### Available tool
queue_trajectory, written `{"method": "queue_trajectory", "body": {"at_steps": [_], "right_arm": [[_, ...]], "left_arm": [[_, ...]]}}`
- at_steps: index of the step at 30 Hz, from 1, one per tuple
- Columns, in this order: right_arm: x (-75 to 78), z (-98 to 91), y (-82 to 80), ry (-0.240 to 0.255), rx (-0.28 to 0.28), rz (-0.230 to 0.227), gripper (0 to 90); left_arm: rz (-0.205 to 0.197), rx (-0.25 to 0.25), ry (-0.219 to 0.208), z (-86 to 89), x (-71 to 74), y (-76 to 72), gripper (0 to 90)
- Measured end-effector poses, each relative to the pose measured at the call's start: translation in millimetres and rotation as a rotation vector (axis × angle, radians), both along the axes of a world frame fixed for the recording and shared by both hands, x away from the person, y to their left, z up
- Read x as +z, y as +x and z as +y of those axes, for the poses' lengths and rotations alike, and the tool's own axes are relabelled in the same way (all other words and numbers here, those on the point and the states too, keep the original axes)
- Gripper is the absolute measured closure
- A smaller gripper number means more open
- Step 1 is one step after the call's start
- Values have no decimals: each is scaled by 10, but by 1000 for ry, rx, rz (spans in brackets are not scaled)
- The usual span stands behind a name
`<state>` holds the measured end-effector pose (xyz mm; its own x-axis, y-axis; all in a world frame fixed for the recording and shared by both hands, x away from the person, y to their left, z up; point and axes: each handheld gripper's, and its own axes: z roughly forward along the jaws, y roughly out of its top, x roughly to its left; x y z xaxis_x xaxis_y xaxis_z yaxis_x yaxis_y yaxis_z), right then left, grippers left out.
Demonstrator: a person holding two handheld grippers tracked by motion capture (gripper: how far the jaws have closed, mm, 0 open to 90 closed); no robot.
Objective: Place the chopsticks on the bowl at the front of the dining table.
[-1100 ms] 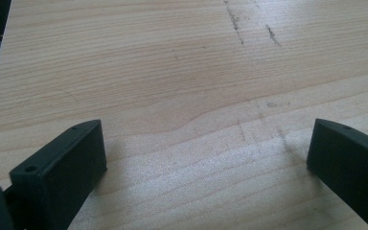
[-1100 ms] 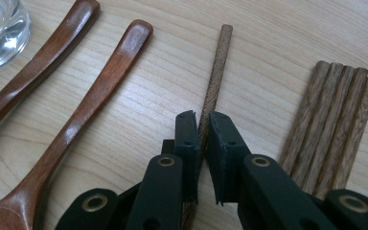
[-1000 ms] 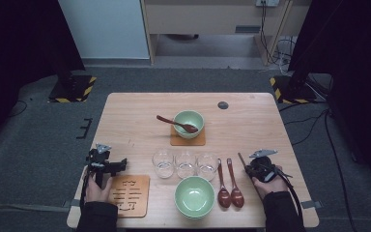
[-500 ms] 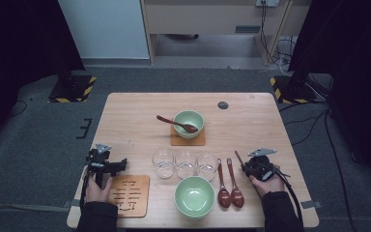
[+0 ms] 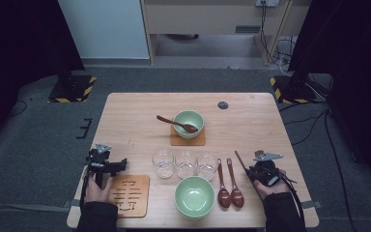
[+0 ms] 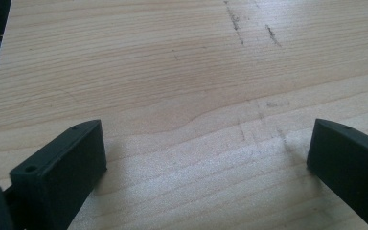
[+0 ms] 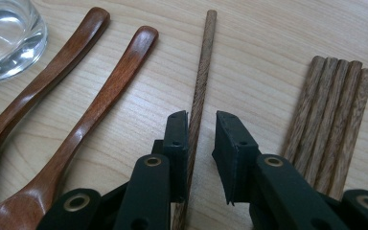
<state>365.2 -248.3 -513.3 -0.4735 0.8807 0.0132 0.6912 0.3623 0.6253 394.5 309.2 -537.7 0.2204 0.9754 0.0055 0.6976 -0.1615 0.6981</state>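
A single dark wooden chopstick [image 7: 202,72] lies on the table between the jaws of my right gripper [image 7: 202,117]. It rests against one jaw, with a gap to the other. These jaws have just been opening and now stand slightly apart. In the high view this gripper [image 5: 249,172] sits at the table's front right, the chopstick [image 5: 240,160] pointing away from it. My left gripper [image 6: 206,129] is wide open over bare wood, at the front left in the high view [image 5: 105,162].
Several more chopsticks [image 7: 333,120] lie bundled beside the right gripper, and two wooden spoons [image 5: 228,186] on its other side. Three glasses [image 5: 185,163], a green bowl [image 5: 193,195] and a slotted wooden trivet [image 5: 129,193] line the front. Another bowl [image 5: 189,122] with a spoon stands mid-table.
The right gripper and the chopstick at its jaws have shifted very slightly to the left. The left hand has stayed put.
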Motion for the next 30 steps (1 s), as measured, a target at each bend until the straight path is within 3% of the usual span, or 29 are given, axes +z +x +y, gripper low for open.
{"method": "queue_trajectory", "body": {"at_steps": [23, 30], "right_arm": [[-48, 56, -34, -27, 19, 6, 831], [-47, 55, -27, -5, 14, 4, 838]], "left_arm": [[0, 0, 0, -1, 0, 1, 0], [-1, -1, -1, -5, -1, 6, 0]]}}
